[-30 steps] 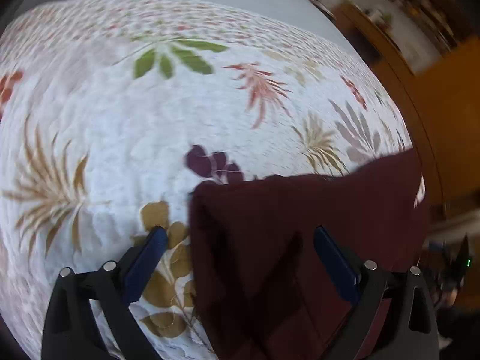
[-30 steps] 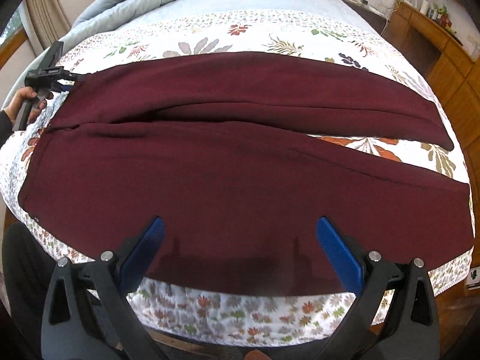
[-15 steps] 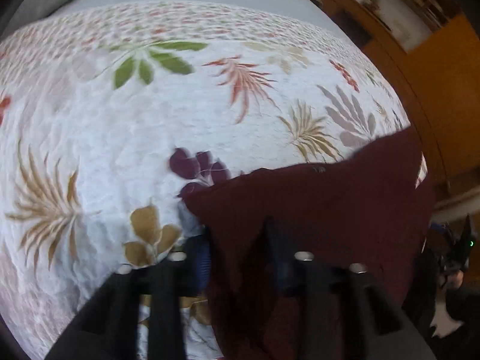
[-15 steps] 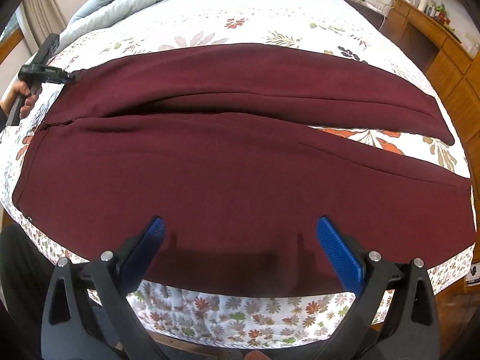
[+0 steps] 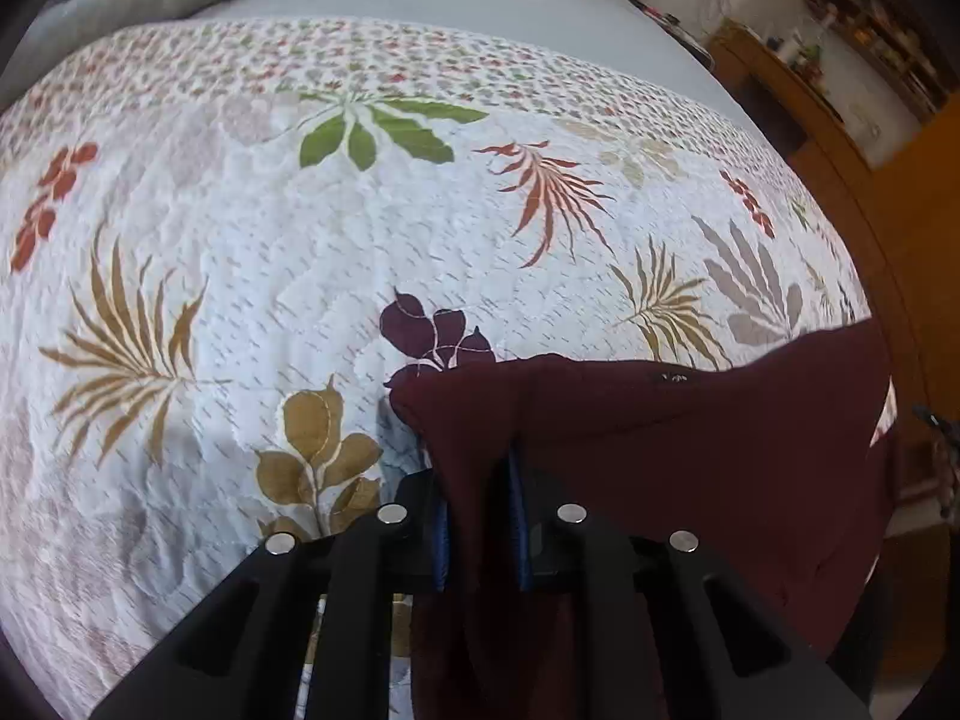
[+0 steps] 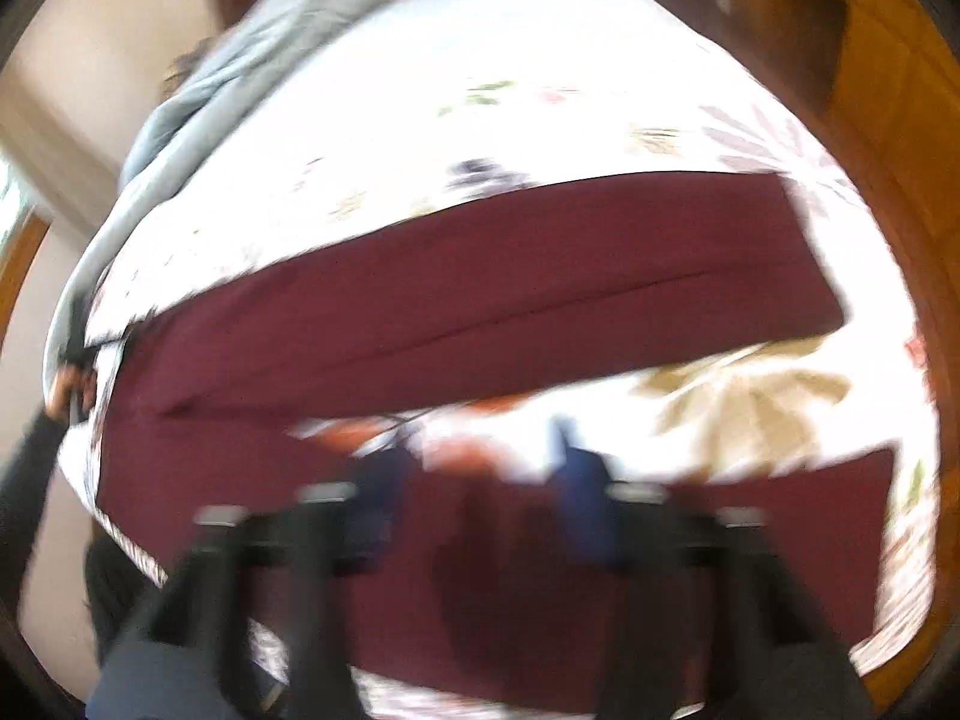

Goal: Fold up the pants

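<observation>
With the left gripper (image 5: 480, 516) clamped on the pants (image 5: 690, 438) corner at 6 o'clock on the bed (image 5: 240, 300), the right gripper (image 6: 480, 504), jaws just narrowing yet unclamped, should pinch the near leg squarely before lifting.

maroon pants (image 6: 480, 276) lie across the floral-quilted bed (image 5: 270, 276).

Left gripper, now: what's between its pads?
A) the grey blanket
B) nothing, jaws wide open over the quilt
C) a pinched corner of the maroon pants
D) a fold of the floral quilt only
C: in the left wrist view the left gripper has its blue pads closed tight on a bunched corner of the maroon pants, which rises off the floral quilt.
</observation>
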Tool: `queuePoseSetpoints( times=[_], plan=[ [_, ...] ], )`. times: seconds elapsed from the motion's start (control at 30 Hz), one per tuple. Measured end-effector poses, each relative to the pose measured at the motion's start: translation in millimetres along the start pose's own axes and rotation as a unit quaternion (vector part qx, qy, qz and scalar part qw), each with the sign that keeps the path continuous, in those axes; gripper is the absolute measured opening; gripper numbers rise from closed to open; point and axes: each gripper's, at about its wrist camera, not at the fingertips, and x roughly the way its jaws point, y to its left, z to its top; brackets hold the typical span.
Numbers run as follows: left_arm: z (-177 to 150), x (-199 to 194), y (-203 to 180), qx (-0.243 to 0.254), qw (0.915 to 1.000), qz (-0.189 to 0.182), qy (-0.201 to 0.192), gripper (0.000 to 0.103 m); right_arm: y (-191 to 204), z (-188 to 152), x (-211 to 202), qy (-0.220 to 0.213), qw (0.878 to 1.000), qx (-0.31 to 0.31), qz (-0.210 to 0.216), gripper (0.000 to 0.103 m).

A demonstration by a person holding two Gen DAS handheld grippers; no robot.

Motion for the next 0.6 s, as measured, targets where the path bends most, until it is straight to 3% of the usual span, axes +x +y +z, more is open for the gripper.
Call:
queuePoseSetpoints(
  times=[0.03, 0.07, 0.1, 0.13, 0.27, 0.4, 0.5, 0.53, 0.6],
  plan=[
    [1, 0, 0, -0.002, 1.0, -0.001, 0.0, 0.017, -28, 20, 3, 0.01, 1.0, 0.009, 0.011, 0.041],
    [1, 1, -1, -0.001, 1.0, -0.002, 0.004, 0.02, -56, 40, 6, 0.014, 1.0, 0.011, -0.004, 0.048],
    [2, 2, 0, -0.002, 1.0, -0.004, 0.005, 0.025, -79, 59, 10, 0.015, 1.0, 0.015, -0.023, 0.065],
    [2, 2, 0, -0.003, 1.0, -0.004, 0.005, 0.028, -103, 77, 14, 0.013, 0.999, 0.028, -0.027, 0.067],
    [5, 8, -3, -0.006, 0.9998, -0.015, 0.013, 0.067, -167, 118, 34, 0.024, 0.998, 0.064, -0.014, 0.067],
    [7, 19, -17, 0.008, 0.9998, -0.008, 0.018, 0.087, -190, 138, 61, 0.043, 0.997, 0.063, 0.009, 0.07],
    [6, 22, -25, 0.015, 0.9996, 0.013, 0.019, 0.081, -197, 149, 76, 0.06, 0.996, 0.053, 0.03, 0.07],
    [6, 21, -24, 0.009, 0.9996, 0.02, 0.016, 0.072, -195, 150, 83, 0.069, 0.996, 0.045, 0.036, 0.071],
    [7, 15, -16, -0.014, 0.9994, 0.029, 0.012, 0.033, -188, 150, 88, 0.078, 0.996, 0.028, 0.046, 0.068]
  ],
)
